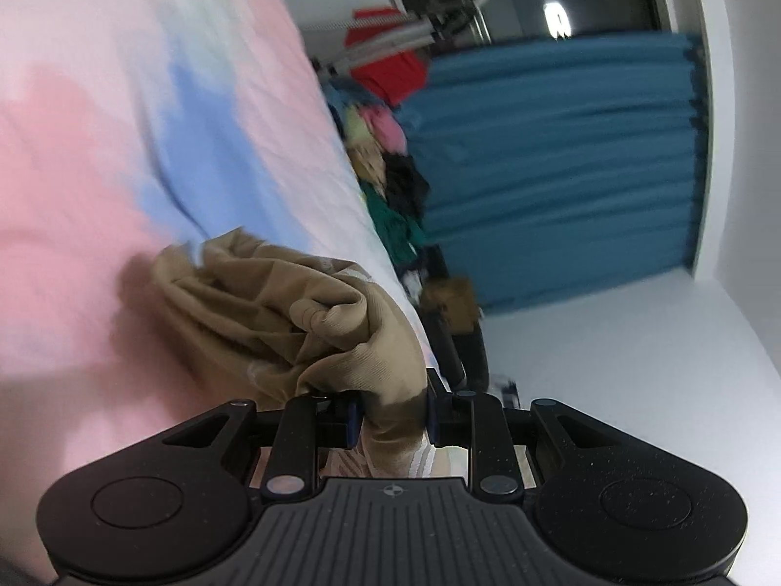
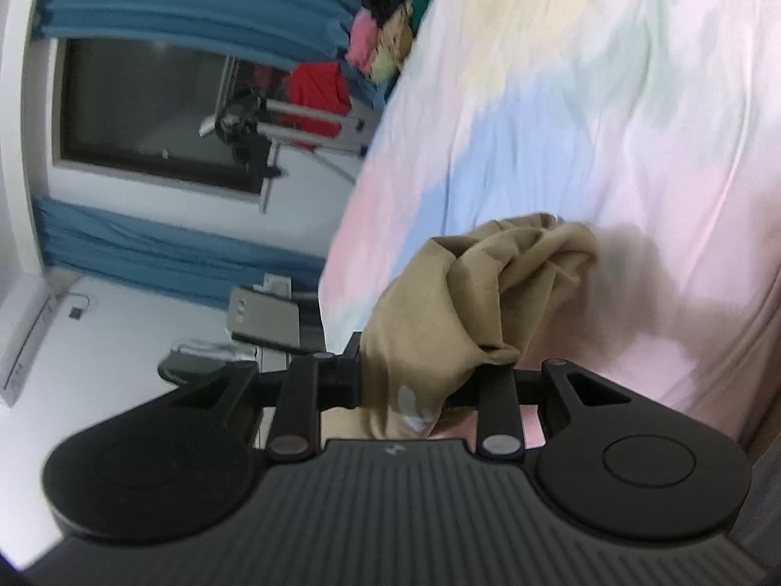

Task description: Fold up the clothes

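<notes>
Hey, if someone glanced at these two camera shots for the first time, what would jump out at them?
First, the bunched tan garment, pinched at once by the left gripper and the right gripper and hanging crumpled between them. Behind it spreads the pastel tie-dye sheet, pink and blue. Past the sheet's edge, a heap of colourful clothes lies in front of teal curtains.
</notes>
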